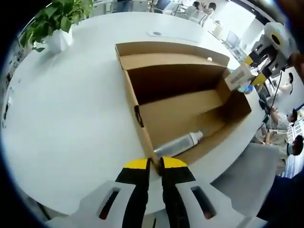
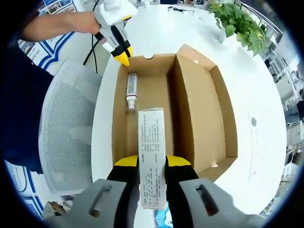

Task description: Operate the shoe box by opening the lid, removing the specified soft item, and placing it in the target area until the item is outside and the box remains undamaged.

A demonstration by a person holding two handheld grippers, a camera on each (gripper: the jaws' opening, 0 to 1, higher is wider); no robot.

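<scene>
Right now: box: cardboard shoe box [image 2: 199,95] lies open on a white table [image 1: 61,118], lid flap folded back flat; it's the landmark here.
L gripper: left gripper [image 1: 155,165] jaws nearly closed, pinching the box's near corner wall, steadying it.
R gripper: right gripper [image 2: 152,164] clamped on a white printed carton [image 2: 151,152], held above the box's end wall, partly over the interior.
Inside box: silver bottle [image 2: 131,90] w/ white cap lies on the floor by the L gripper's corner.
Beyond box: potted plant [image 1: 54,21] at table's far side; mesh chair [image 2: 66,128] beside the box.
Risk: my guess, the corner pinch could crease or tear cardboard if the L hand pulls; carton could slip from the jaws & drop back in.
</scene>
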